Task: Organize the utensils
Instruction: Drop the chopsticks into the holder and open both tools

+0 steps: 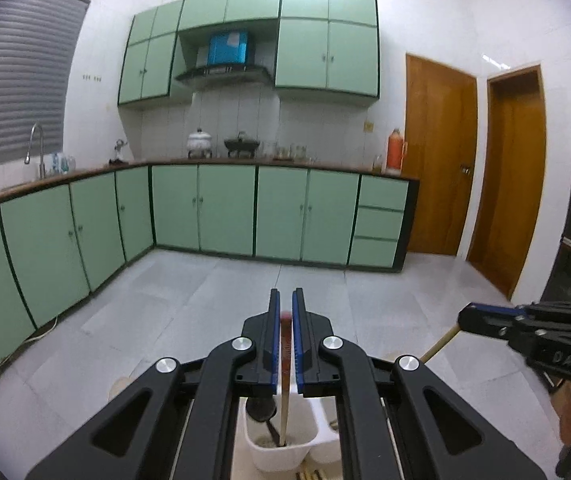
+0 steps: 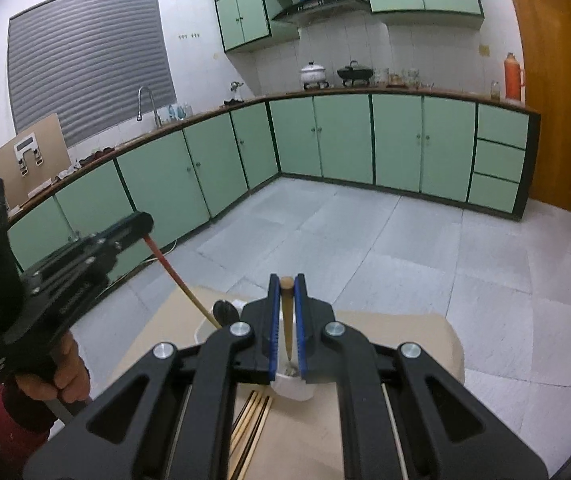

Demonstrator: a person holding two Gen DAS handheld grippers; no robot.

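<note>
My left gripper is shut on a red-topped chopstick that stands upright, its lower end down in a white utensil holder beside a black spoon. My right gripper is shut on a plain tan chopstick, whose tip dips into the white holder. In the right wrist view the left gripper shows at the left, with its red chopstick slanting down toward the holder. In the left wrist view the right gripper comes in from the right with its tan chopstick.
Several loose chopsticks lie on the beige table just in front of the holder. A person's hand in a red sleeve grips the left tool. Beyond the table edge are grey floor tiles and green kitchen cabinets.
</note>
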